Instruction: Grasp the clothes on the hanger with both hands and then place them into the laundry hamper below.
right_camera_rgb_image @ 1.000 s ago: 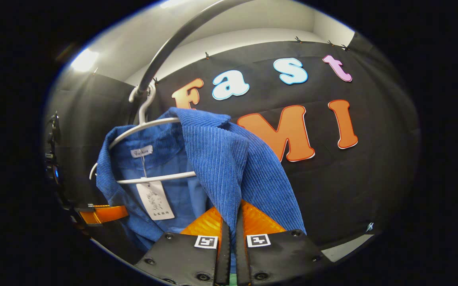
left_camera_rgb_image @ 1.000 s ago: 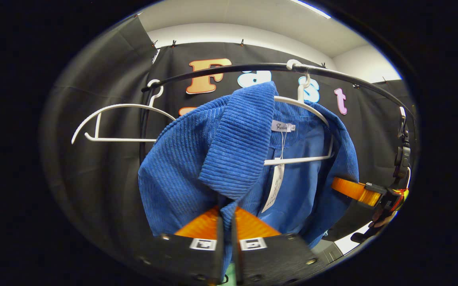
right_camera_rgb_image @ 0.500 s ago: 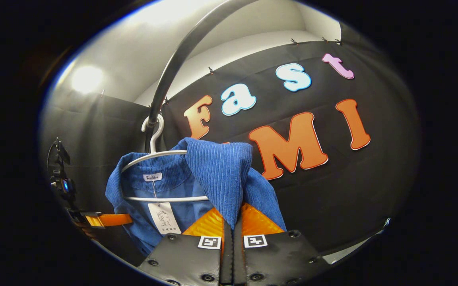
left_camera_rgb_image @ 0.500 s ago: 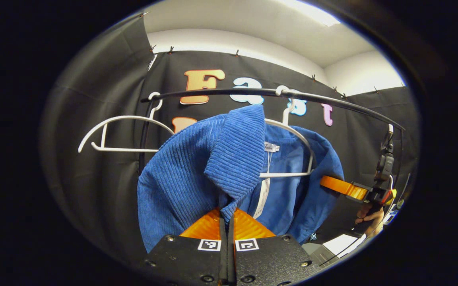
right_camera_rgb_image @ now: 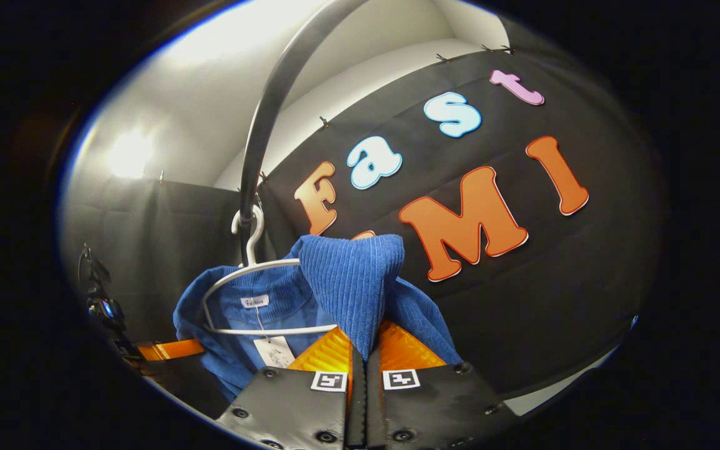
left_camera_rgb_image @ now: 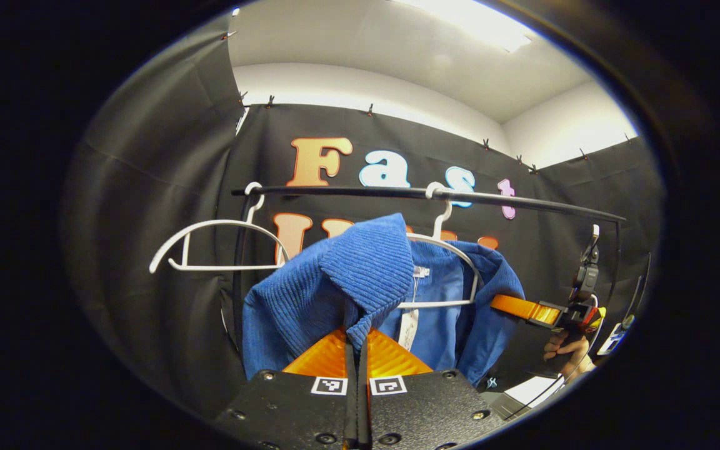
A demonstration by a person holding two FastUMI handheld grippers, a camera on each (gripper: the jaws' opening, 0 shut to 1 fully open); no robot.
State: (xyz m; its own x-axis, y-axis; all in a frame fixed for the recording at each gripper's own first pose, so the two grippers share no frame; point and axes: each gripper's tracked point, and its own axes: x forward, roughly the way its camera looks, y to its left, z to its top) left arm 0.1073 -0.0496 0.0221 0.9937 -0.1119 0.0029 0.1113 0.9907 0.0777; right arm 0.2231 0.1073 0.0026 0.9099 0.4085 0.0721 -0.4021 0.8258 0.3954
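Note:
A blue corduroy jacket (left_camera_rgb_image: 310, 294) hangs on a white hanger (left_camera_rgb_image: 454, 250) hooked over a black rail (left_camera_rgb_image: 522, 201). My left gripper (left_camera_rgb_image: 358, 340) is shut on the jacket's left front edge, below the collar flap. In the right gripper view the same jacket (right_camera_rgb_image: 347, 281) drapes over the white hanger (right_camera_rgb_image: 241, 275), and my right gripper (right_camera_rgb_image: 365, 347) is shut on its other front edge. The right gripper (left_camera_rgb_image: 525, 309) also appears far off in the left gripper view, held by a hand (left_camera_rgb_image: 563, 353). A paper tag (left_camera_rgb_image: 407, 320) dangles inside the collar.
An empty white hanger (left_camera_rgb_image: 210, 247) hangs on the rail to the left of the jacket. The rail (right_camera_rgb_image: 266, 119) curves overhead in the right gripper view. A ceiling light (left_camera_rgb_image: 472, 22) glows above. A pale floor strip (left_camera_rgb_image: 532, 390) shows low at the right.
Both grippers have drawn back and tilted up, so the jacket and hanger look smaller and lower. Both stay shut on the jacket's front edges.

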